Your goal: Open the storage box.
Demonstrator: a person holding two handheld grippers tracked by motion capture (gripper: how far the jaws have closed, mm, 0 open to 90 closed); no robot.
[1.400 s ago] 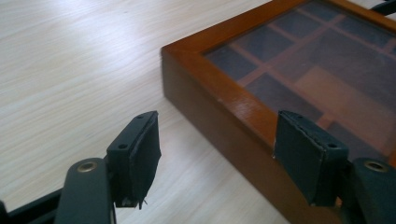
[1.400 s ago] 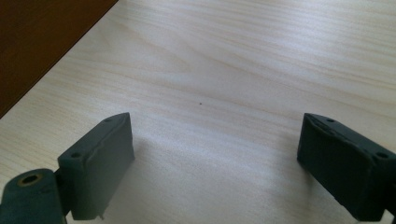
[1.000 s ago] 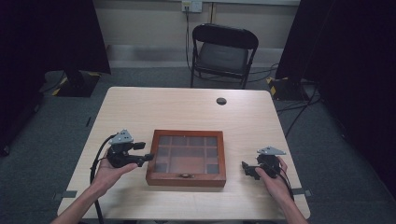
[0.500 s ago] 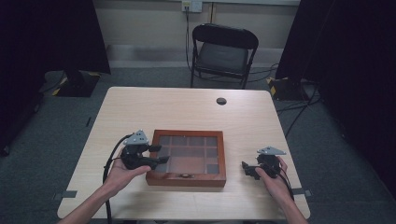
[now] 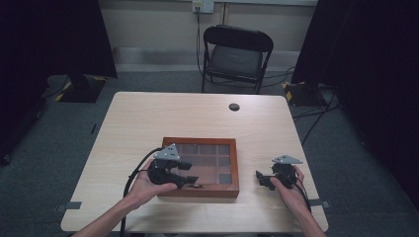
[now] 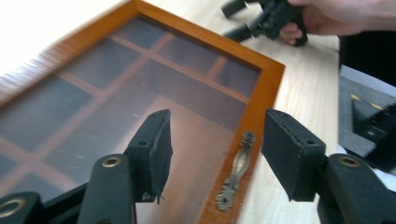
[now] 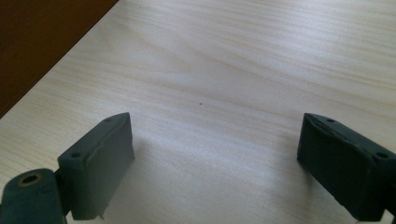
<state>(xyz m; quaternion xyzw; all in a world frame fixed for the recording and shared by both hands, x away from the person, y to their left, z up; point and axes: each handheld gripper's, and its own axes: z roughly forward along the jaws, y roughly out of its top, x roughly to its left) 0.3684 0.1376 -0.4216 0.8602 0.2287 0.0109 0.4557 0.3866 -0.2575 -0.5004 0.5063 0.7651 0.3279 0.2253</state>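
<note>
Left hand-held gripper (image 6: 215,144), half-open and closing, straddles the box's (image 5: 200,168) brass handle (image 6: 236,170) at six o'clock; glass lid looks fragile.

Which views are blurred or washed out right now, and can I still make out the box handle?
Left gripper view: the box is smeared by motion at its far left edge, the table corner there is blown out white, but the brass handle reads clearly between the open jaws. Right gripper view: sharp, with soft shadows under the jaws. High view: evenly lit, dark surroundings, handle tiny.
</note>
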